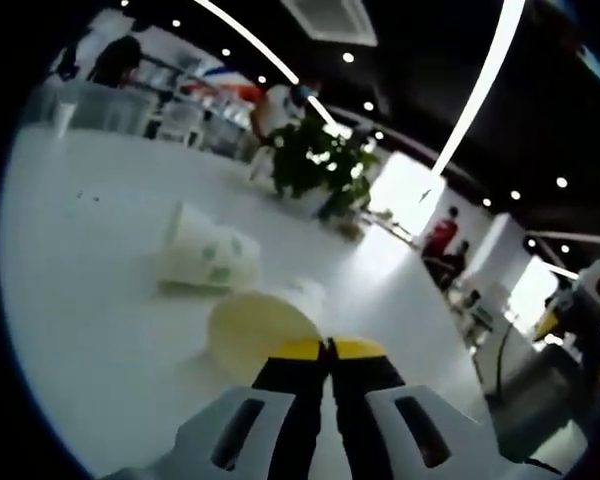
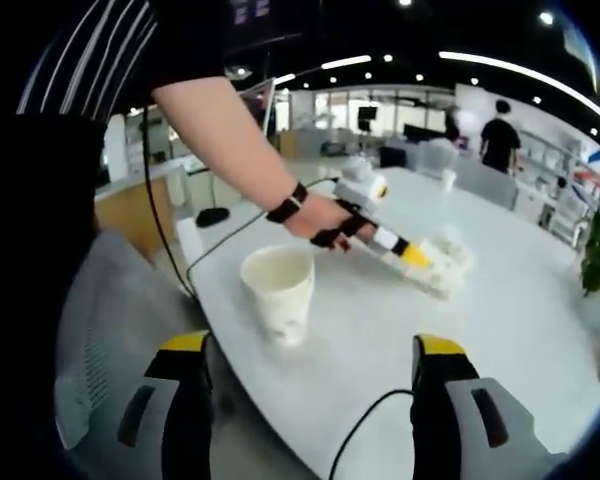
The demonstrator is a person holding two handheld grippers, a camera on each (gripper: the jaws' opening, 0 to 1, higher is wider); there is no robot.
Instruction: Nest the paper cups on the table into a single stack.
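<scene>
The broad white glossy table carries everything. A leafy green potted plant stands toward its far side in the left gripper view. In the right gripper view an upright white paper cup stands near the table's near edge, between the parted yellow-tipped jaws of the right gripper, which hold nothing. Beyond it, a person's hand holds the left gripper against lying cups. In the left gripper view, its jaws are pressed together at the rim of a tipped paper cup; another lying green-printed paper cup rests just beside it.
</scene>
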